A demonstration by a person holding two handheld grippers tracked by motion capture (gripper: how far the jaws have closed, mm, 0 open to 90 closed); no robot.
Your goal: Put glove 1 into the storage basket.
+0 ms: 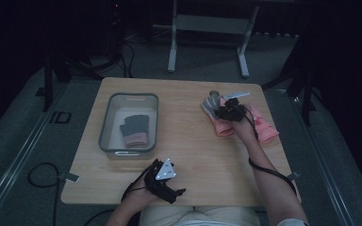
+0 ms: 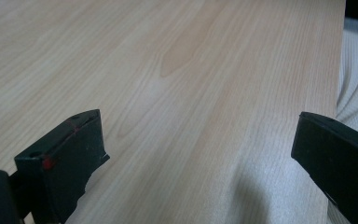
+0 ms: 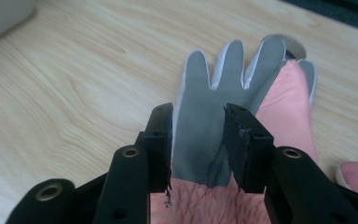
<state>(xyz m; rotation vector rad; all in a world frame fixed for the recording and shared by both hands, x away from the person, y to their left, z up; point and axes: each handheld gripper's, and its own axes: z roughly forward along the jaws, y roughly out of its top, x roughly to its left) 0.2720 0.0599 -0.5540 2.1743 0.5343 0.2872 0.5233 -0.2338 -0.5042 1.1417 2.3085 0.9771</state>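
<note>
Grey-and-pink glove (image 3: pixel 200 140), right of centre in the high view, lies between the part-open right gripper (image 3: pixel 198 140) jaws, apparently awaiting closure; left gripper (image 2: pixel 200 154) wide open, empty.

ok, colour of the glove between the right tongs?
Grey palm and fingers, pink cuff: the glove shows best in the right gripper view, lying between the right tongs.

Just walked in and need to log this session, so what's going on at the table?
A person works two handheld grippers at a wooden table. The right gripper is over a grey-and-pink work glove, its jaws straddling the palm; whether they are gripping it can't be told. Another pink glove lies beside it. The left gripper rests open near the table's front edge. A dark glove already lies in the grey bin.
</note>
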